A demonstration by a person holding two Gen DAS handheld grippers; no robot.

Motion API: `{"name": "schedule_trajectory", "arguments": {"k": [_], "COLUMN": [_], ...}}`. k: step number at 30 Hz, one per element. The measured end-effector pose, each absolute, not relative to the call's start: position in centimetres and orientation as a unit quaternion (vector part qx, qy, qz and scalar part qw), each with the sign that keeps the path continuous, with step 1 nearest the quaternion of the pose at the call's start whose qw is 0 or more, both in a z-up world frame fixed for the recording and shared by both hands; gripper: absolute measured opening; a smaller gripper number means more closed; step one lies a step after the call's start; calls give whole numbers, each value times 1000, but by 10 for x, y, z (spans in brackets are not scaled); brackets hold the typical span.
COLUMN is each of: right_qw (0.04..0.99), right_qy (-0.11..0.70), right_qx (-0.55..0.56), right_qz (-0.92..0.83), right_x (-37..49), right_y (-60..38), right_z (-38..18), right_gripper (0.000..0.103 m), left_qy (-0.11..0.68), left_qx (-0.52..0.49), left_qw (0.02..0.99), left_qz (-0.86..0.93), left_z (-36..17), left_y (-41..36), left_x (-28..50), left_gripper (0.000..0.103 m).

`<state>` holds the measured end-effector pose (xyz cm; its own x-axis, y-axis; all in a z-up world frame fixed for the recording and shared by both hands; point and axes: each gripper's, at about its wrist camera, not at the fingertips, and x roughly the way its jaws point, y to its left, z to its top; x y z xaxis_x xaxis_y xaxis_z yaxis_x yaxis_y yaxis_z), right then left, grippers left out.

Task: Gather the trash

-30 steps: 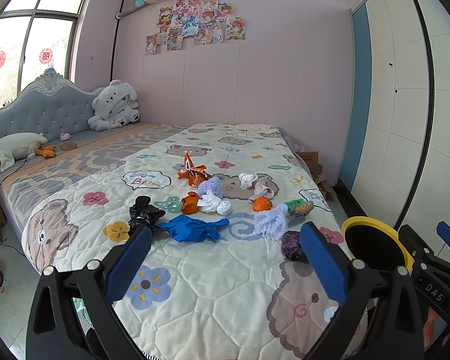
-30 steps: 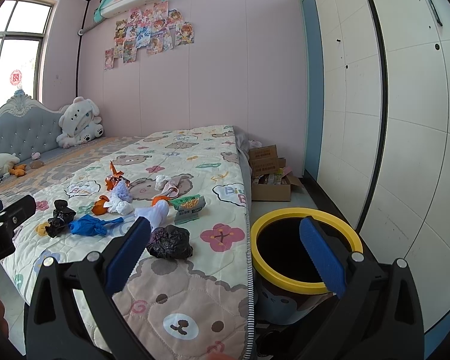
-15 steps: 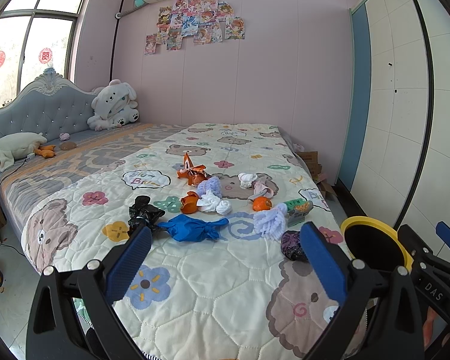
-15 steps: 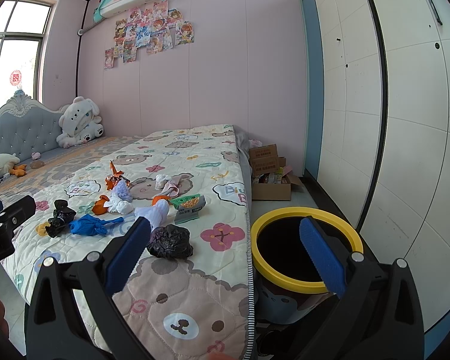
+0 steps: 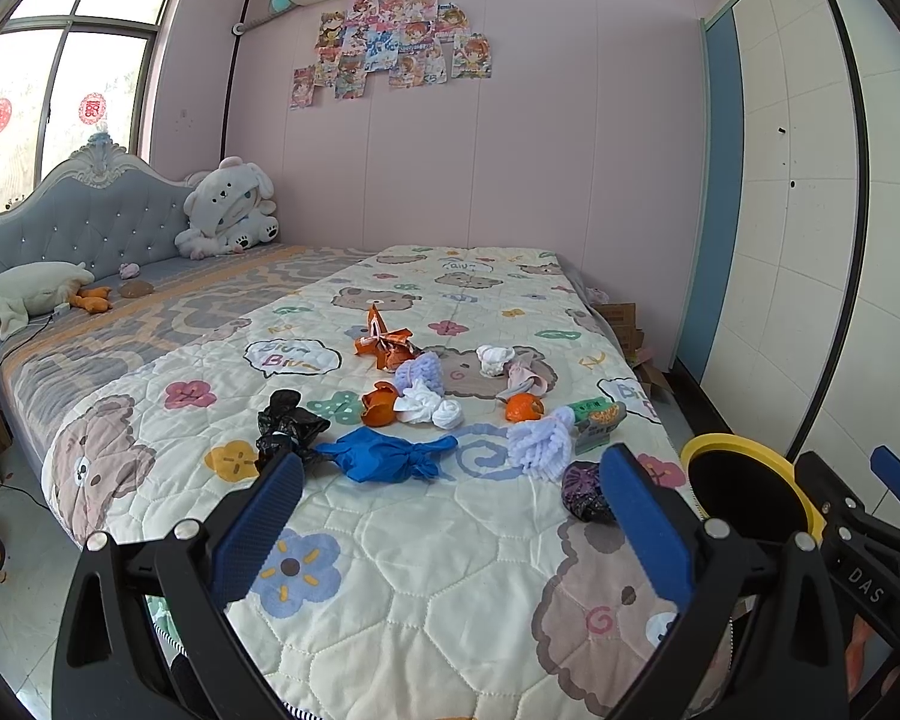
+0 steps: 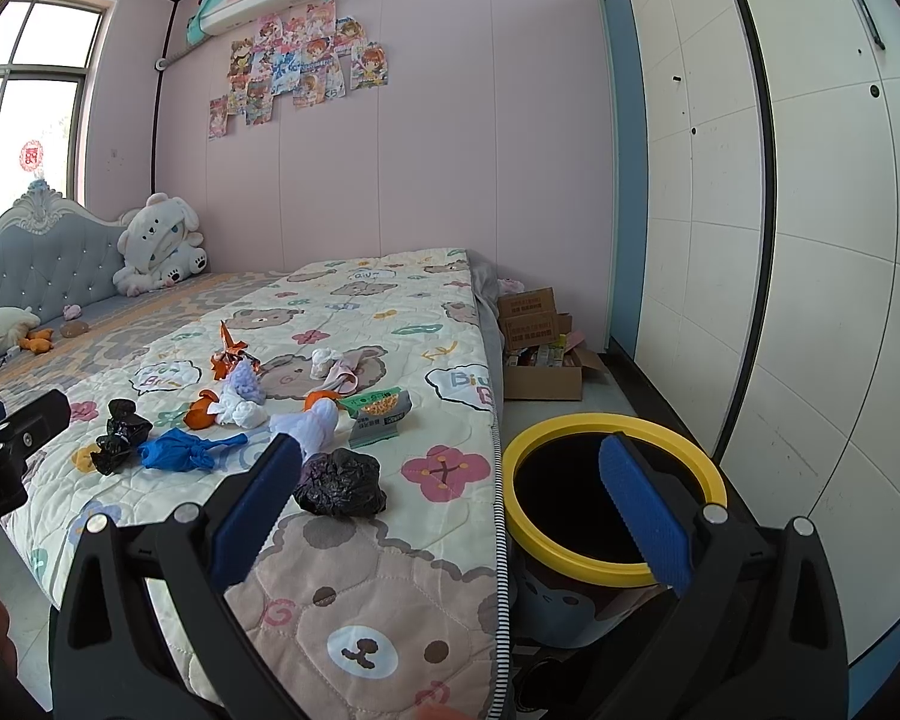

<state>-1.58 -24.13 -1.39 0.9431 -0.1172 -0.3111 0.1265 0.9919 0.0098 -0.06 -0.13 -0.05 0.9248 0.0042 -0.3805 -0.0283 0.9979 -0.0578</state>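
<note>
No change is noted against the views of a second ago: the trash lies as it did, and neither gripper has been advanced. Collection is therefore judged not yet begun; nothing is seen to have been taken up.

The left gripper is held spread wide, its jaws far apart, with nothing between them and no contact made with the quilt. Ahead of it and slightly to its left lie the blue knotted bag and the black bag; beyond these a cluster of orange wrappers and white tissues is recorded.

The right gripper is likewise held fully released and empty. The dark crumpled bag lies just ahead of its left finger, near the quilt's edge. The yellow-rimmed bin stands on the floor ahead of its right finger, just beside the bed, its mouth open.

The dark crumpled bag is judged the nearest item to the bin, and a likely first pick.
</note>
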Motion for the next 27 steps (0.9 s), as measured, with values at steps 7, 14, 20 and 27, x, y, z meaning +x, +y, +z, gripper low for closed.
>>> {"name": "schedule_trajectory", "arguments": {"k": [7,14,20,27], "right_qw": [985,985,984,981], "right_qy": [158,162,167,184], "right_qx": [16,15,15,13], "right_qz": [-61,-60,-59,-52], "right_x": [-16,-17,-14,-3], "right_y": [-241,-239,-239,-238], "right_z": [-14,-17,-17,-21], "right_gripper": [96,96,96,96], "left_qy": [194,194,196,203], "left_qx": [-32,-32,-35,-40], "left_qw": [981,980,980,978], "left_qz": [9,9,8,13], "left_z": [-1,-1,-2,-8], "left_y": [-1,-2,-3,5], "left_x": [-1,-1,0,7], "left_gripper": [96,96,96,96]}}
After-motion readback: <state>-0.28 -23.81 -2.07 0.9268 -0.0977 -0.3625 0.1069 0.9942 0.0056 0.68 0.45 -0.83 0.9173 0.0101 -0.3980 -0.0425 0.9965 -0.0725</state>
